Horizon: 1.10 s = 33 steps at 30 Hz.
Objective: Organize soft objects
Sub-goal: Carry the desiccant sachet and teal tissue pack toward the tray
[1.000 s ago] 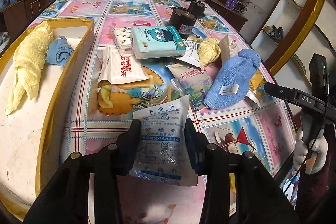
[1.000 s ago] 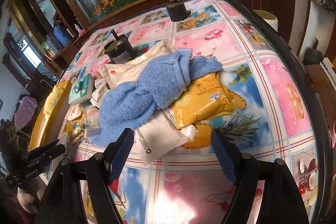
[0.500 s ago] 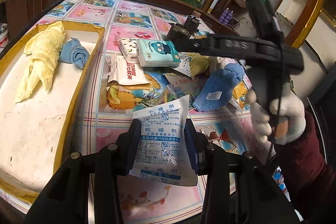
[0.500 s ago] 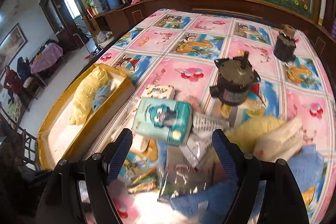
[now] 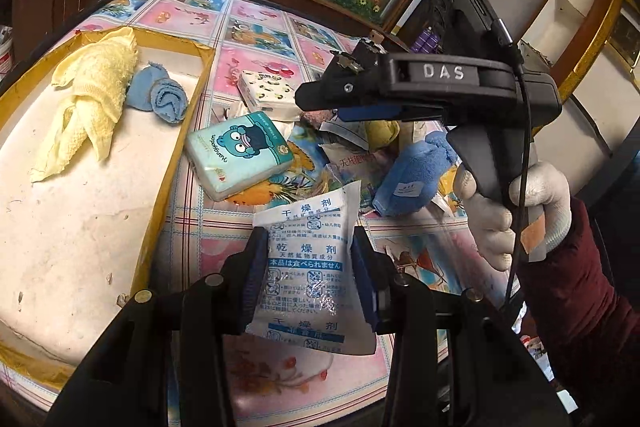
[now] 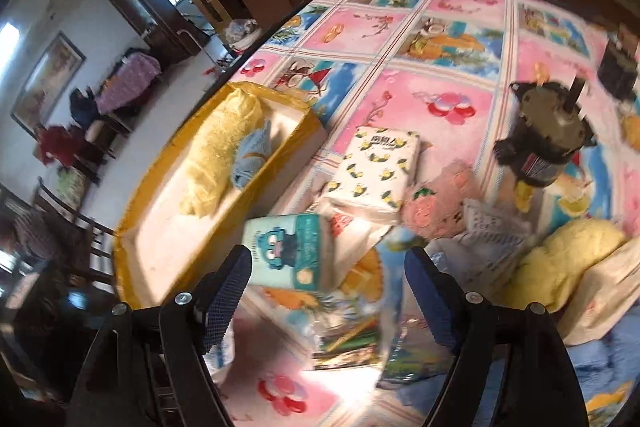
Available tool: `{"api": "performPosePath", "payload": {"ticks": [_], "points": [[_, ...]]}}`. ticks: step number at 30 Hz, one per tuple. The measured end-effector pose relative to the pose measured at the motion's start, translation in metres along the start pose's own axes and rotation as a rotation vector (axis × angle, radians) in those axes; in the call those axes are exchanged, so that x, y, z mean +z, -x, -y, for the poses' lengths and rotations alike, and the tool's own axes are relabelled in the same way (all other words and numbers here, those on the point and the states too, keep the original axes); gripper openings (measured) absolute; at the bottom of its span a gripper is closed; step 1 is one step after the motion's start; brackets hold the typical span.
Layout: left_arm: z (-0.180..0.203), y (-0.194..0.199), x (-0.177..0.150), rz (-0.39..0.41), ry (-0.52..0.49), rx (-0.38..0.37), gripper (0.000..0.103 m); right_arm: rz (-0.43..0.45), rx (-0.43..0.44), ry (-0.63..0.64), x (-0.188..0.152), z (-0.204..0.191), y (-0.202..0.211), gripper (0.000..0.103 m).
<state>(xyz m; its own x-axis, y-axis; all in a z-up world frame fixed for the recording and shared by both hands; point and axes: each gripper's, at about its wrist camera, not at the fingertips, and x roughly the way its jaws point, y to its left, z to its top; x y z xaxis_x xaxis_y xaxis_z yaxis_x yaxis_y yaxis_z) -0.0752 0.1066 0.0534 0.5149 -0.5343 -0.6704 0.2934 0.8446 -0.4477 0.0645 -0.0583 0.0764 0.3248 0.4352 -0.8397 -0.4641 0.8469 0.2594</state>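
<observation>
1. Left hand-held gripper (image 5: 310, 277): jaws closed on a desiccant sachet (image 5: 306, 267), held above the near desk edge, beside the yellow-rimmed tray (image 5: 176, 163).
2. Right hand-held gripper (image 6: 326, 293): jaws wide, empty, hovering over the teal tissue pack (image 6: 288, 251); its body reads "DAS".
3. Handling, judged: carry the sachet level over the rim and release low on bare tray floor, clear of the yellow towel (image 5: 86, 99) and blue cloth (image 5: 162, 99) already inside.
4. Sachet print: "干燥剂", "乾燥剤", "本品は食べられません".
5. Teal pack: cartoon face; lettering too small to read.
6. Lemon-print tissue pack (image 6: 374, 171) and blue towel (image 5: 412, 179) with a white tag wait on the desk (image 5: 256, 27).
</observation>
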Motion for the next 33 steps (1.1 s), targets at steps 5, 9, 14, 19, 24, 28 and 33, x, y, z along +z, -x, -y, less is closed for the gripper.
{"api": "performPosePath", "payload": {"ticks": [5,9,14,19,24,28,33], "points": [[-0.005,0.007,-0.007,-0.004,0.014,-0.007,0.039,-0.018,-0.132,0.250,0.000,-0.045,-0.019,0.081],[-0.009,0.015,-0.013,-0.009,0.025,-0.030,0.039,-0.022,-0.231,0.567,-0.011,-0.090,-0.040,0.081],[-0.008,0.015,-0.017,-0.022,0.024,-0.034,0.039,-0.122,-0.231,0.758,-0.020,-0.105,-0.079,0.085],[-0.007,0.009,-0.017,-0.035,0.031,-0.041,0.039,-0.131,-0.182,0.673,-0.007,-0.091,-0.089,0.089],[-0.001,0.008,-0.019,-0.042,0.030,-0.036,0.039,-0.130,-0.147,0.537,-0.008,-0.081,-0.084,0.082],[0.006,0.011,-0.020,-0.031,0.026,-0.037,0.039,-0.099,-0.137,0.469,-0.020,-0.079,-0.065,0.069],[0.011,0.026,-0.018,-0.001,0.013,-0.051,0.039,-0.031,-0.130,0.379,-0.025,-0.070,-0.028,0.069]]}}
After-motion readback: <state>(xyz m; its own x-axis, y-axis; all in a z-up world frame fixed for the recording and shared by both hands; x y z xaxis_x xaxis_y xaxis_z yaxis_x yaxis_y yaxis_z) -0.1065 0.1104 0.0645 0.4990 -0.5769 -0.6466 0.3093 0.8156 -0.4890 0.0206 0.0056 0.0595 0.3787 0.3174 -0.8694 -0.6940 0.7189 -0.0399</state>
